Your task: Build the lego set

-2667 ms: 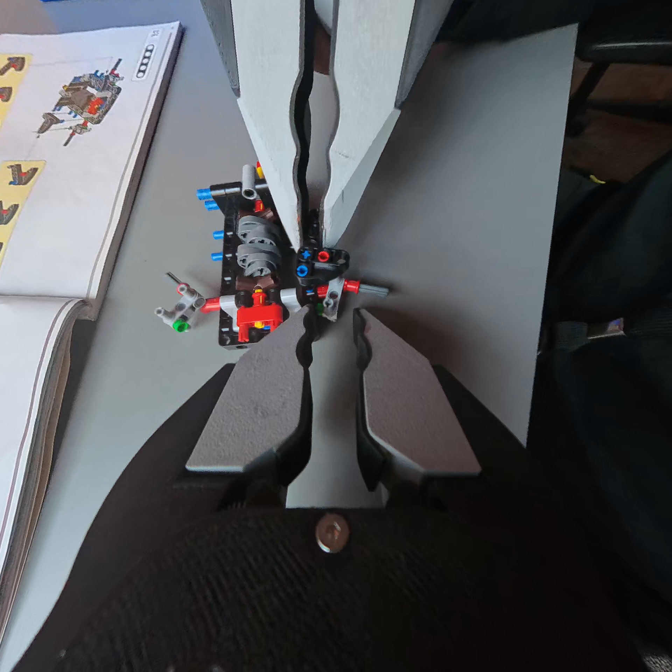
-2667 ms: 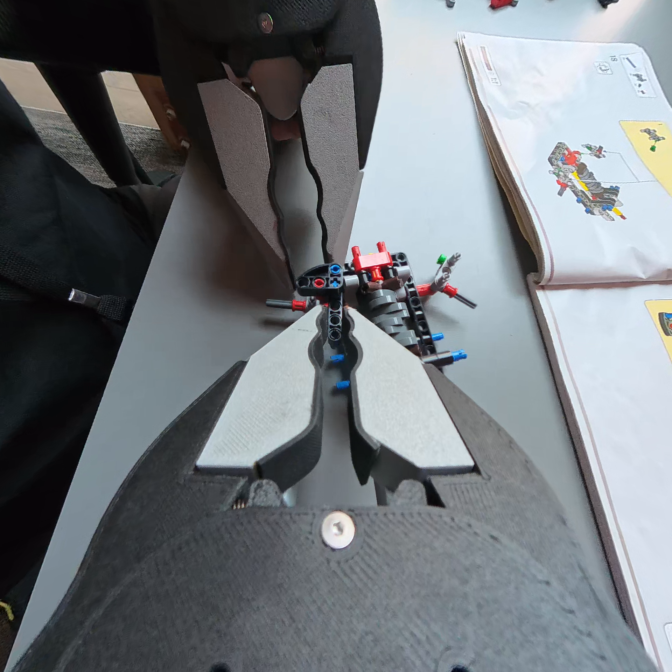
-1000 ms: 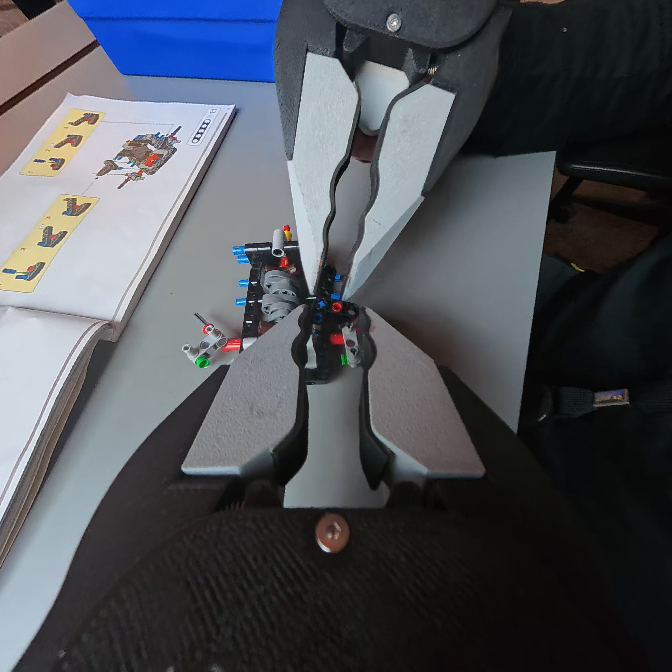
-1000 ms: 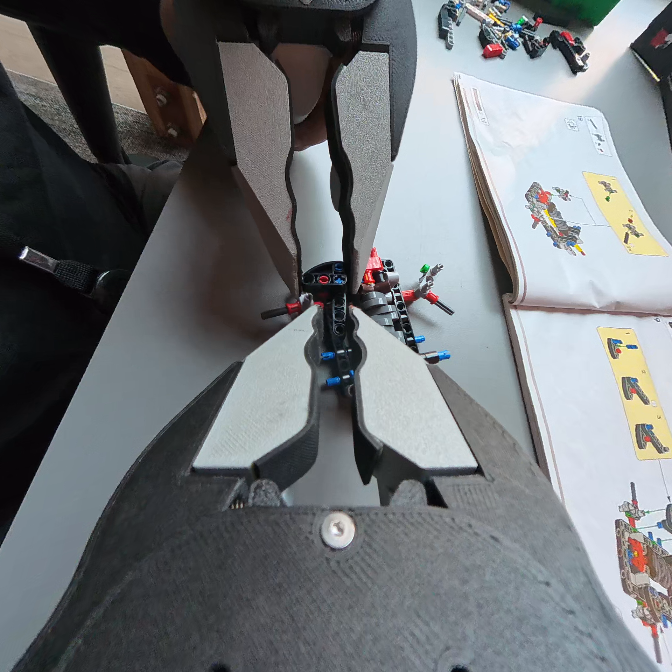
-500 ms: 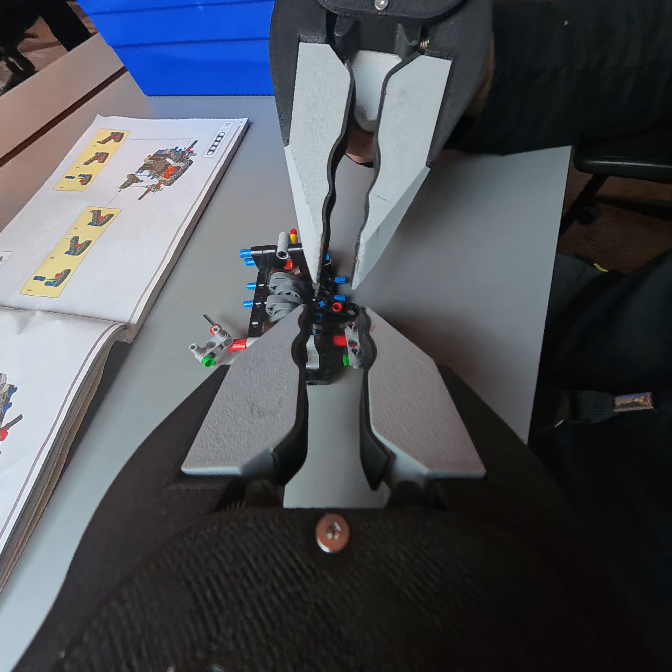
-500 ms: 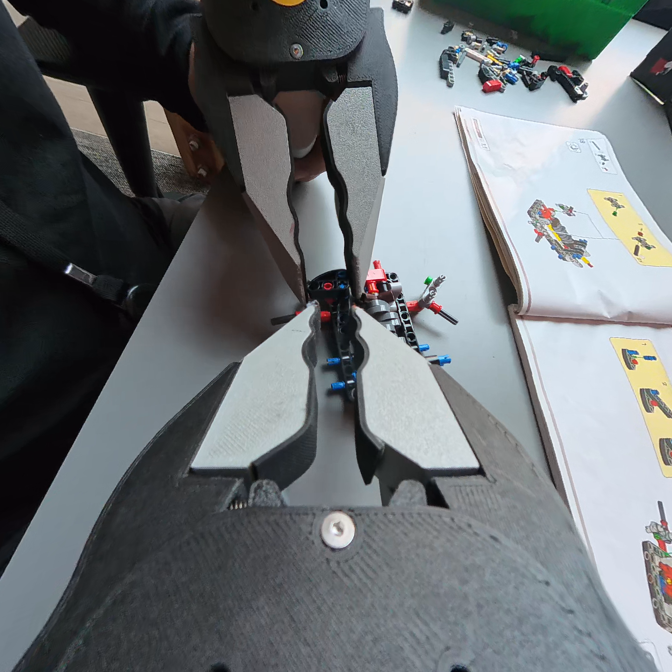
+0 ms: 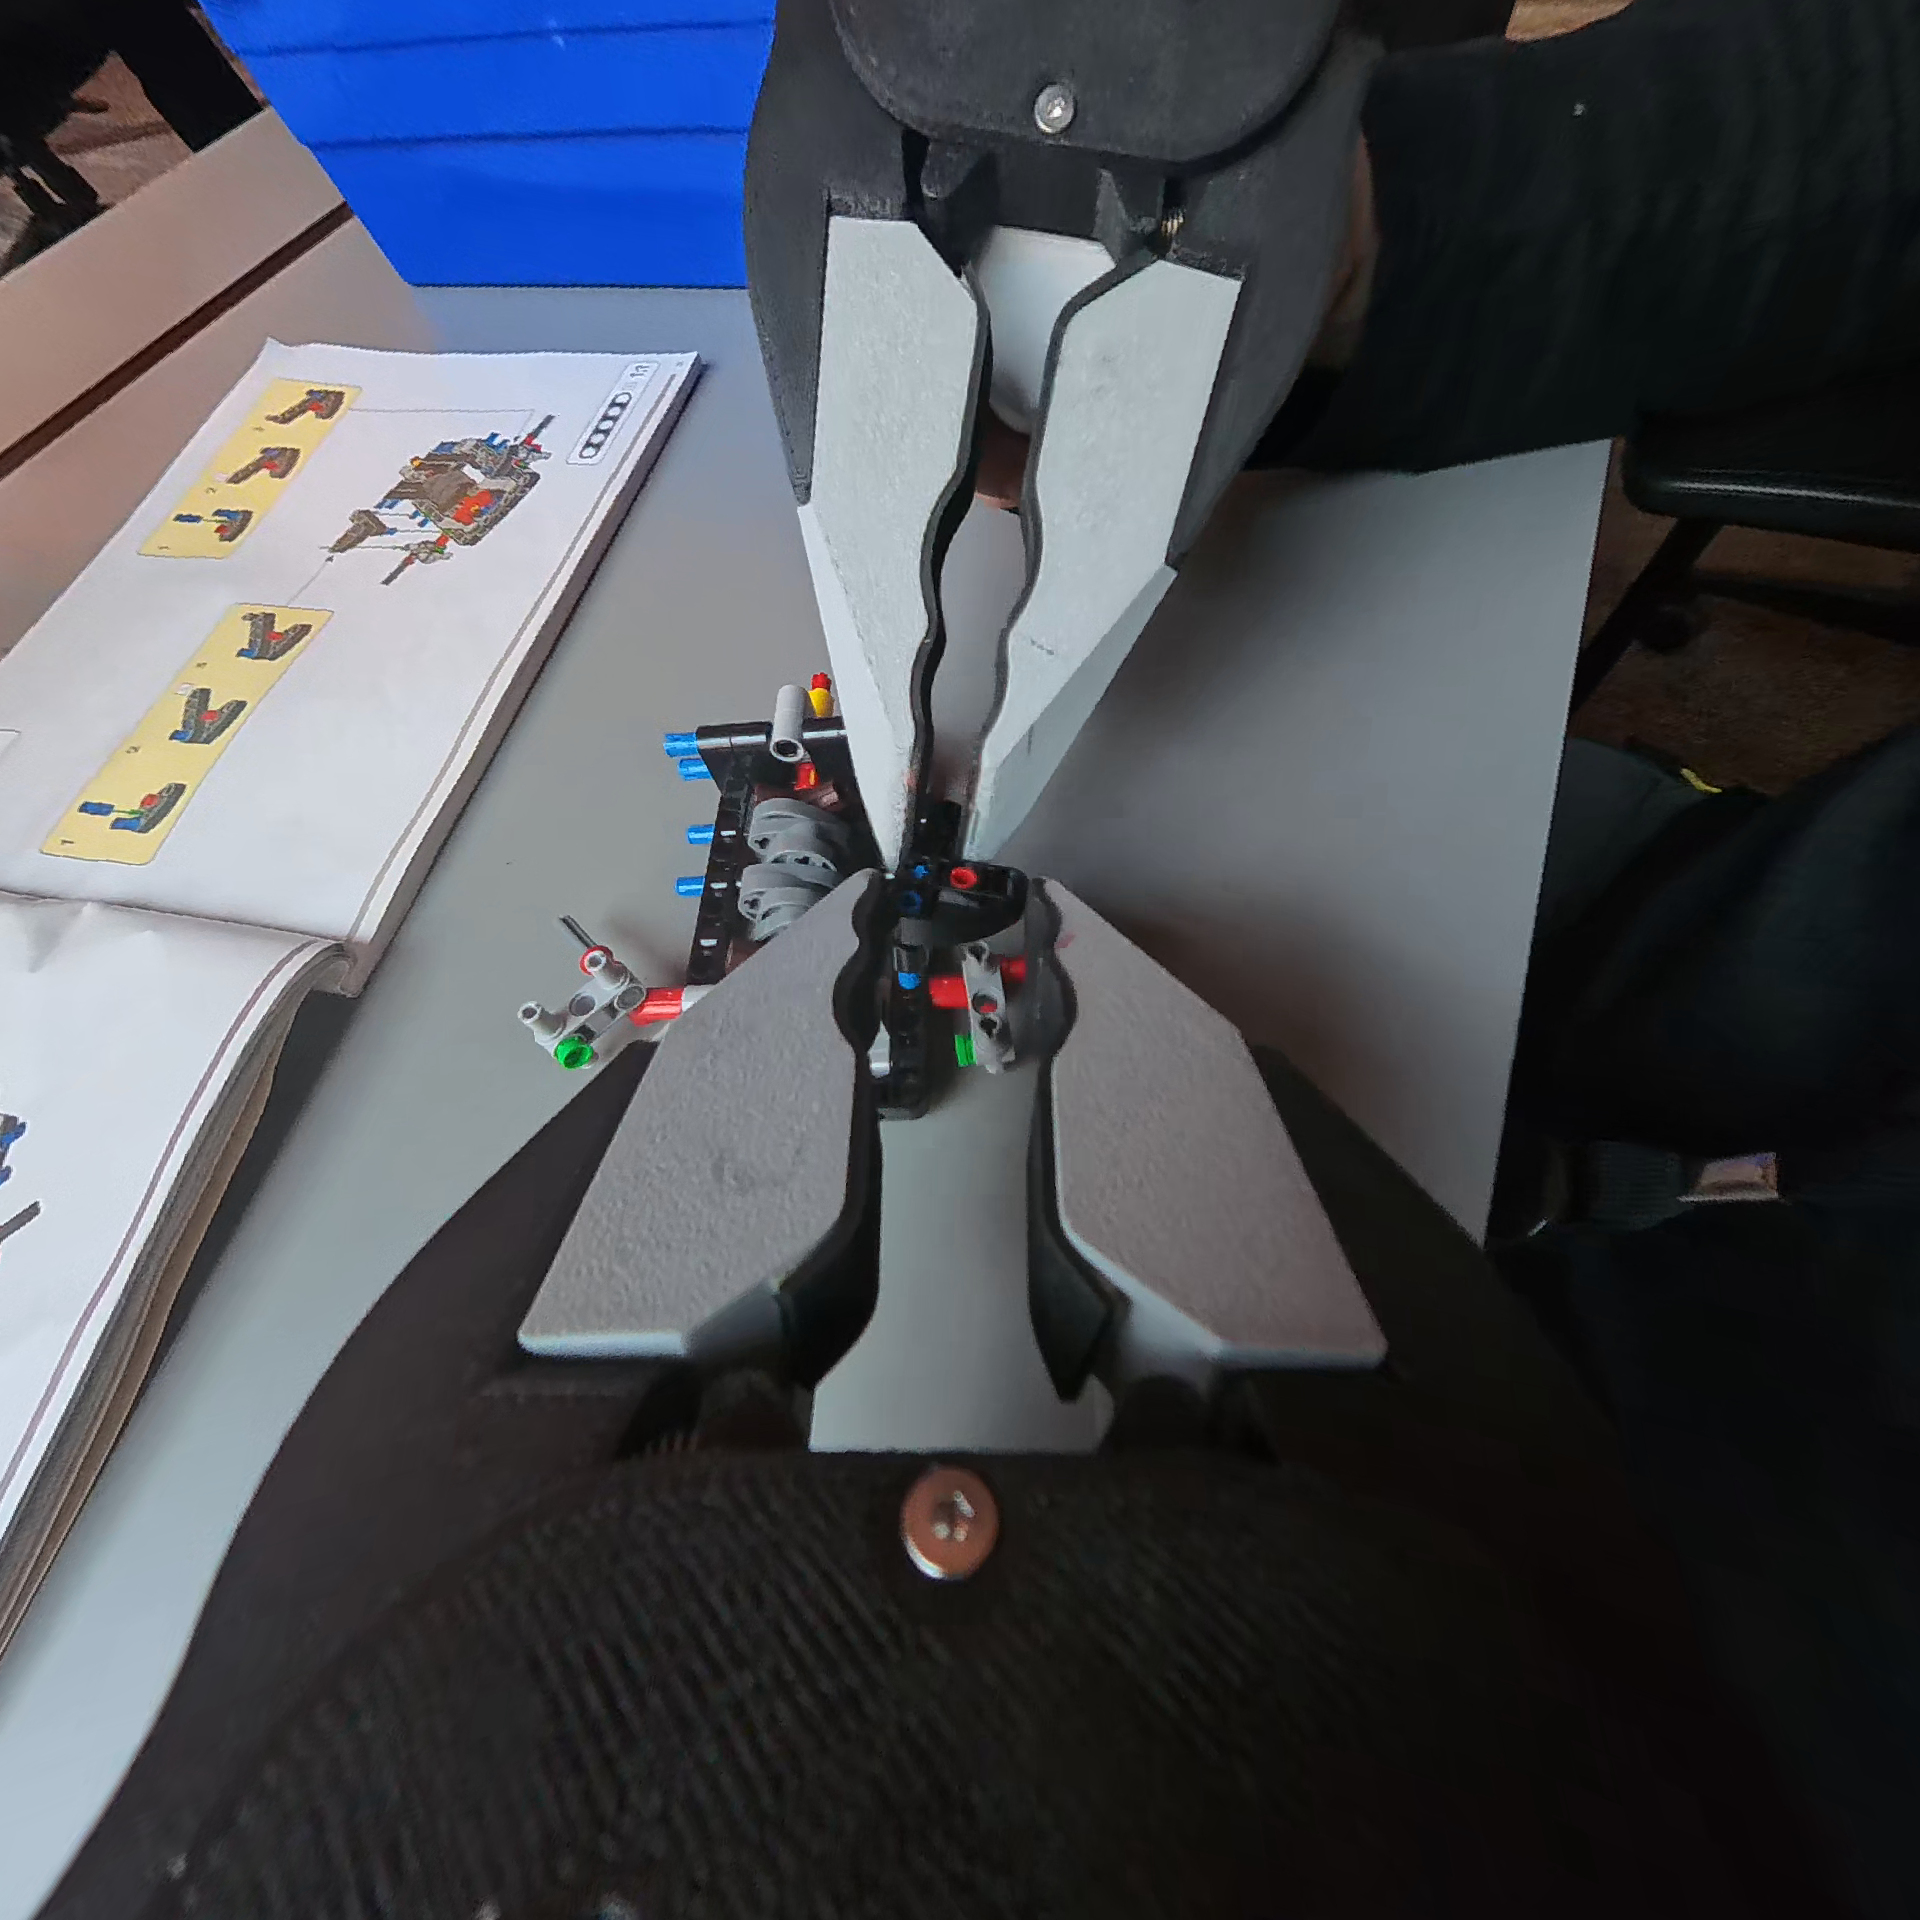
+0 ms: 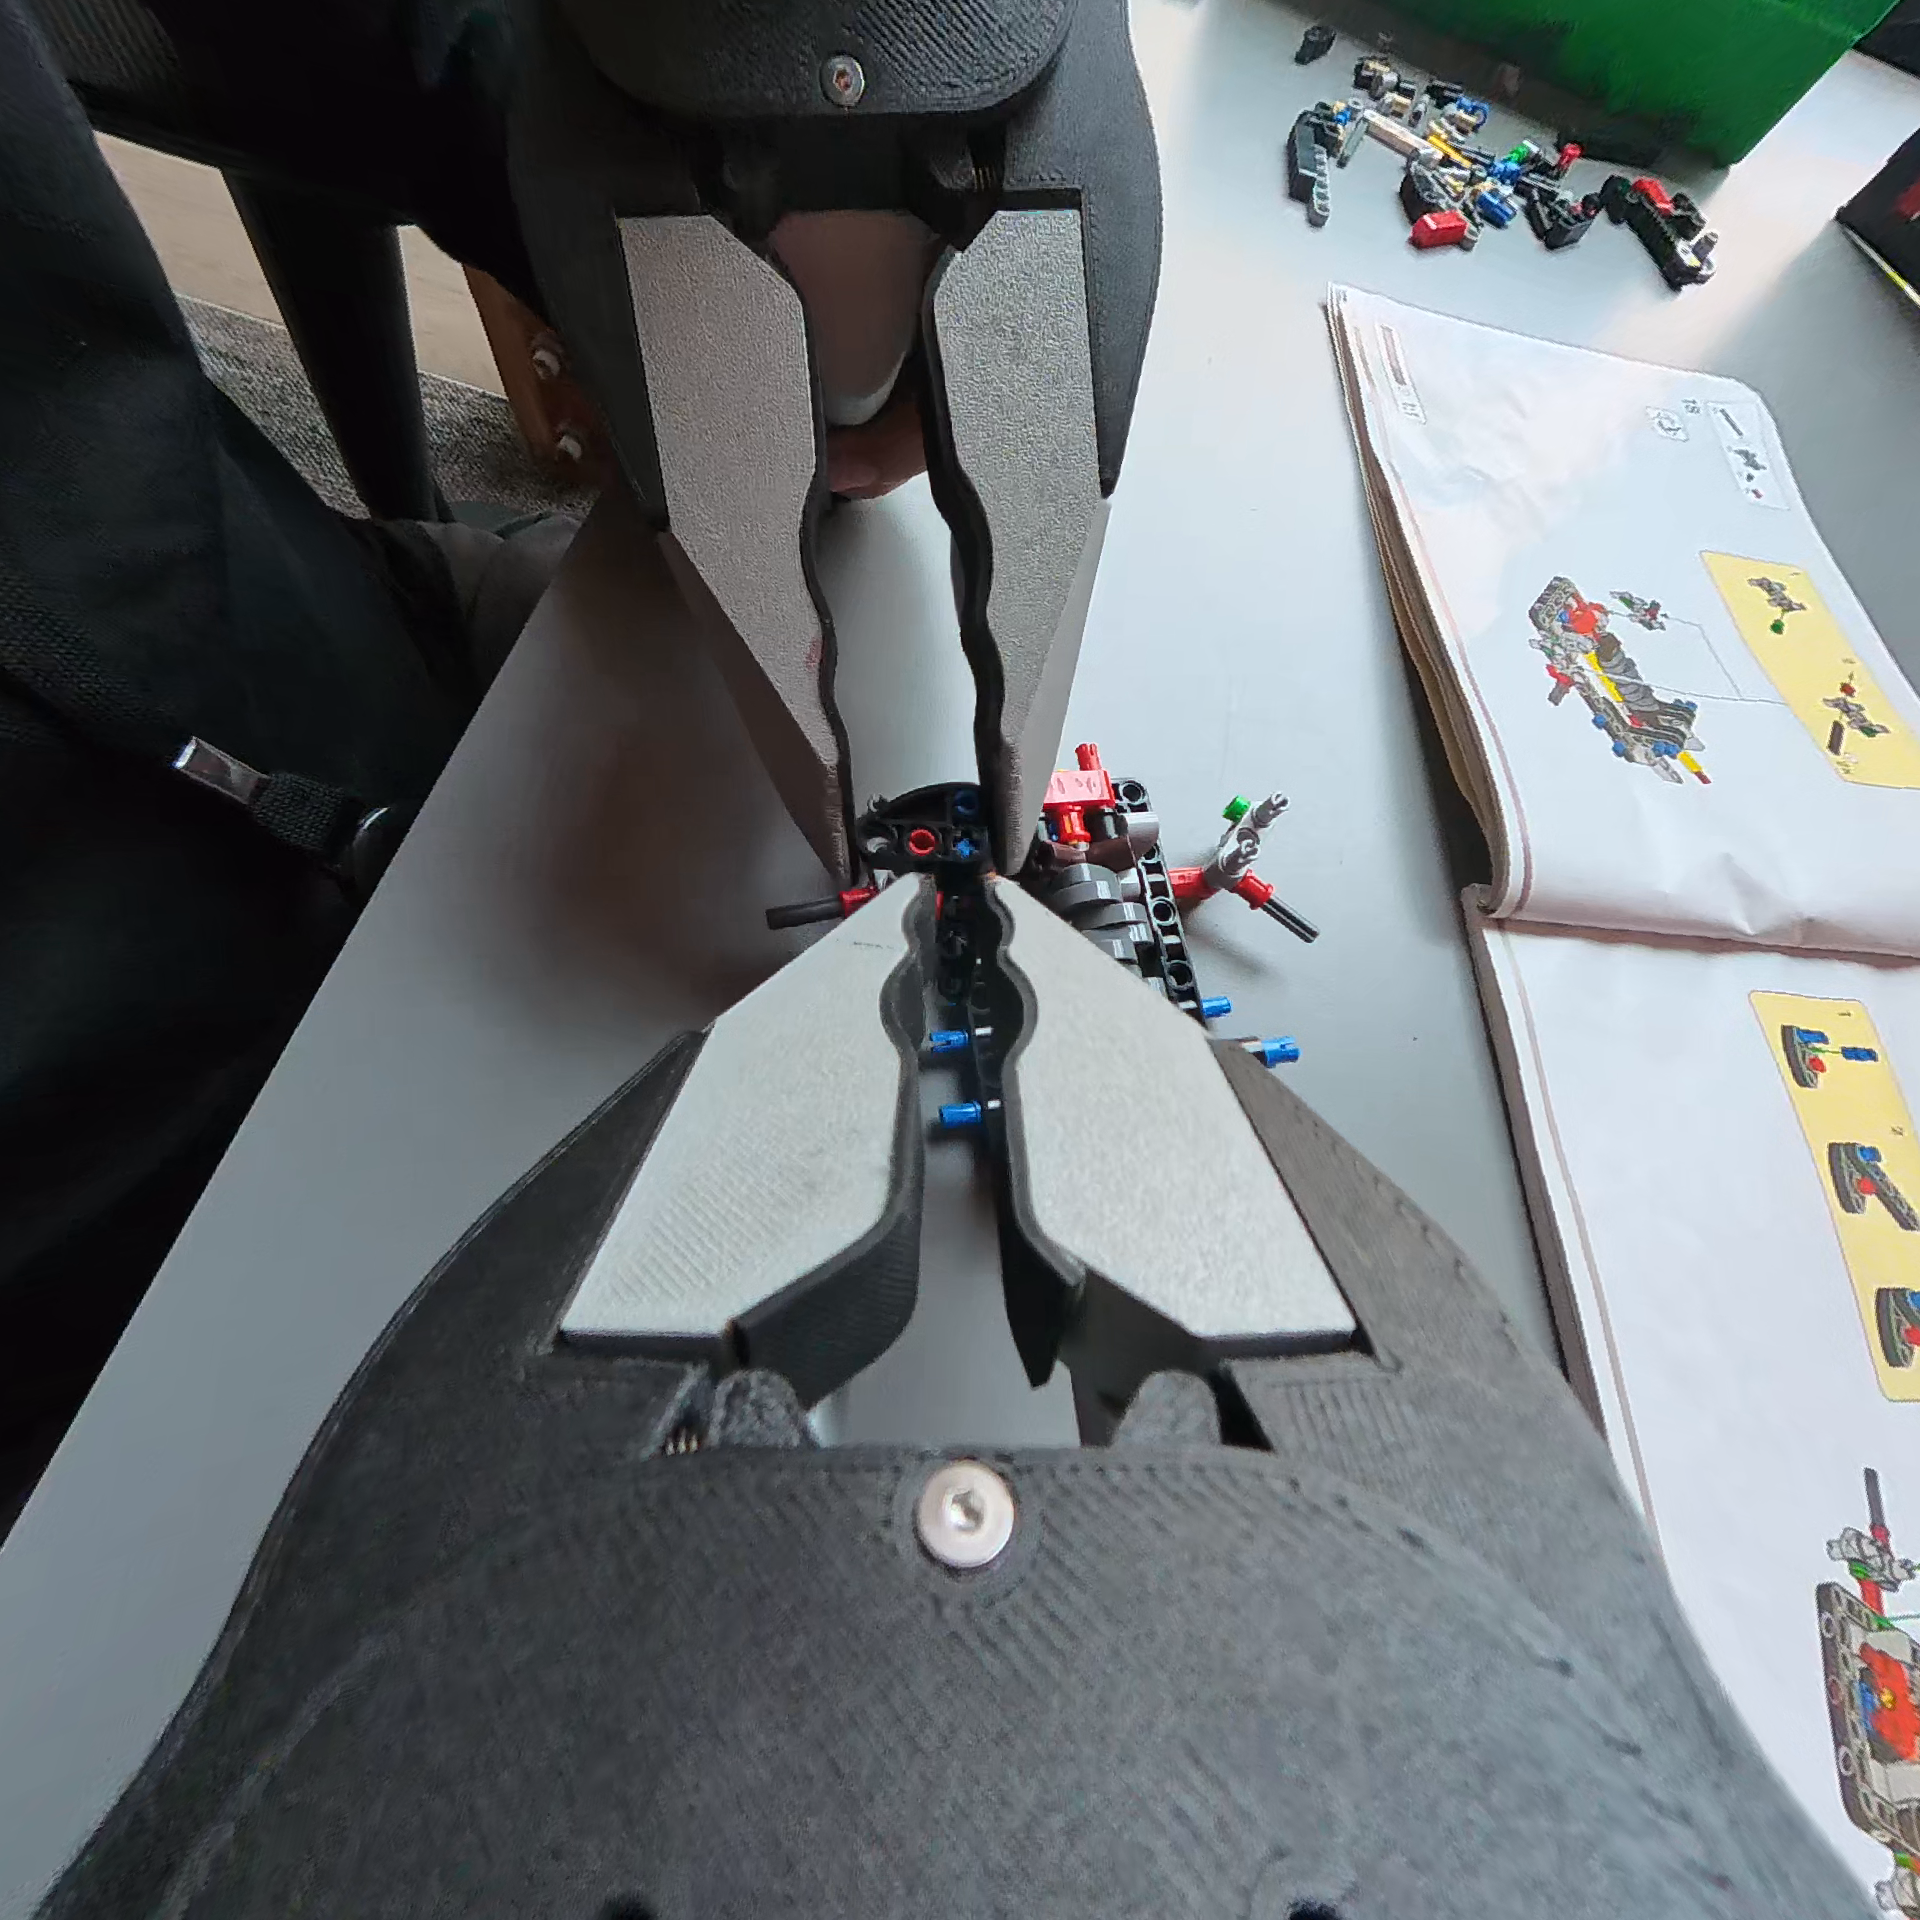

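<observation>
- My left gripper (image 7: 951, 935) sits nearest in its own view, its fingers (image 7: 727, 1143) parted a little around the near end of the lego assembly (image 7: 810, 862); they flank the curved black piece (image 7: 966, 894) with red and blue pins, and I cannot tell whether they truly press on it.
- My right gripper (image 8: 951, 904) has its fingers (image 8: 790, 1122) nearly together on the thin black beam (image 8: 961, 966) running along the assembly's side; blue pins (image 8: 956, 1114) poke out between them.
- The two grippers meet tip to tip over the assembly, which stands on the grey desk (image 7: 1299, 779) near its edge.
- Only the left wrist view shows the assembly's blue pins on its far side, the grey gears (image 7: 784, 862), and a blue bin (image 7: 540, 135) at the back.
- Only the right wrist view shows the red block (image 8: 1075, 805), a heap of loose parts (image 8: 1496, 192) far across the desk, and a green box (image 8: 1662, 62) behind it.
- Both views show the open instruction booklet (image 7: 343, 665), and the small grey linkage (image 7: 592, 1013) with a green tip lying just beside the assembly.
</observation>
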Demonstrator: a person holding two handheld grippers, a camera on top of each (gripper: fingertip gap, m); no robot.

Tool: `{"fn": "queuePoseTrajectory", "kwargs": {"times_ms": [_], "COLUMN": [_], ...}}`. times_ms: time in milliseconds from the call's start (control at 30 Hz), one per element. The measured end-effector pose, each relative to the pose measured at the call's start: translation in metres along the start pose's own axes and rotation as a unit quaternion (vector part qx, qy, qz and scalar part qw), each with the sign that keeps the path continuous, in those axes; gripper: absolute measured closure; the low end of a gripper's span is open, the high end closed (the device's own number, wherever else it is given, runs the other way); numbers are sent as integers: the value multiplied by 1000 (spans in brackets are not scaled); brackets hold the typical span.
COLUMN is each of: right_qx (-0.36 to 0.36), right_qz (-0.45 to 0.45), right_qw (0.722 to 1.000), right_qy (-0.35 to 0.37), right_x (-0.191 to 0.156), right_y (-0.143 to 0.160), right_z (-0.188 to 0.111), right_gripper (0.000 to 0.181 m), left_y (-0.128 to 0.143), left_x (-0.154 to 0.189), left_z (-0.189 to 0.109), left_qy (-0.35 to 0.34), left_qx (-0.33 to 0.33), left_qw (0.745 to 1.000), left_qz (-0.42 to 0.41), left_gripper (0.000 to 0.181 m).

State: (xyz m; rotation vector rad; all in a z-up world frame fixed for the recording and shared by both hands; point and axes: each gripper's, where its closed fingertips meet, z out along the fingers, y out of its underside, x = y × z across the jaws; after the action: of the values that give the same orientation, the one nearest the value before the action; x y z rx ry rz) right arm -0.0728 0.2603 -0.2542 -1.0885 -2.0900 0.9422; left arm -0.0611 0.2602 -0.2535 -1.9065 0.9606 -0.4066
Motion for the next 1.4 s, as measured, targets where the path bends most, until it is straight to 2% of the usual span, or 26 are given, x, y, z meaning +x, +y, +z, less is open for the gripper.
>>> {"fn": "queuePoseTrajectory", "kwargs": {"times_ms": [267, 367, 533, 633, 900, 1400], "right_qx": [32, 21, 30, 19, -17, -43], "right_qz": [31, 39, 34, 21, -10, -41], "right_qw": [999, 999, 999, 999, 1000, 998], "right_qy": [-32, -31, -30, -21, 0, 16], "right_x": [-2, 0, 0, -1, 1, 3], "right_y": [-7, -3, -6, -5, 3, 10], "right_z": [-5, -4, -8, -5, 1, 5], "right_gripper": [169, 170, 168, 174, 178, 177], "left_y": [0, -1, -8, -10, 1, 7], "left_x": [0, -1, 0, 1, 0, -2], "left_z": [-2, -4, -11, -11, -4, -1], "left_qy": [-19, -23, 0, 10, -12, -19], "left_qx": [0, 10, 48, 54, 9, -14], "left_qw": [1000, 999, 999, 998, 1000, 1000], "left_qz": [12, 28, 10, -2, -2, -8], "left_gripper": [159, 158, 159, 158, 158, 158]}}
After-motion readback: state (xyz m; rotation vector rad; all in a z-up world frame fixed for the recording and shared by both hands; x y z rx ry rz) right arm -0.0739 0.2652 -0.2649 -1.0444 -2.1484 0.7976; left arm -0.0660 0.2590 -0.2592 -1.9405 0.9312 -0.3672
